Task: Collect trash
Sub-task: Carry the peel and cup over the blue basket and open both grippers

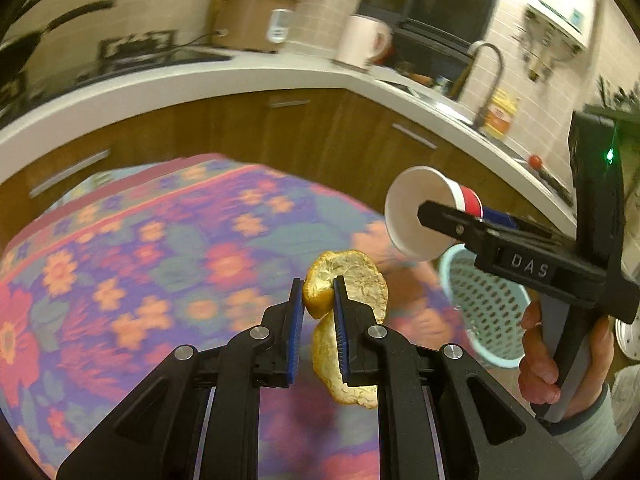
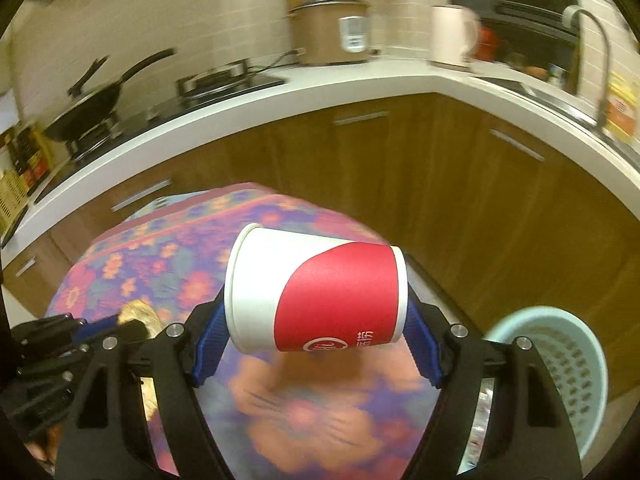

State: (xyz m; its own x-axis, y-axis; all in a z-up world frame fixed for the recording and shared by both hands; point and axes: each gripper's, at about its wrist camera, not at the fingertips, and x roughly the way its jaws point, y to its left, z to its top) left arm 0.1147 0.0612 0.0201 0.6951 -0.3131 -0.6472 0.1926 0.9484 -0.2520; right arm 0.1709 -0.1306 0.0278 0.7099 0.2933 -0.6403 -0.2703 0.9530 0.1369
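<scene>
While clamped on orange peel, left gripper; right gripper fingers around red-white paper cup, "DAS" lettering.

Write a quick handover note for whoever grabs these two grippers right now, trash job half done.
Left gripper: shut on the orange peel, held above the floral tablecloth.
Right gripper: shut on the paper cup, held sideways, gripped end to end.
Trash basket: on the right, beside and below the table.
Done: both items picked up.
Left: carry both to the basket and drop them in. Basket contents cannot be seen.
</scene>
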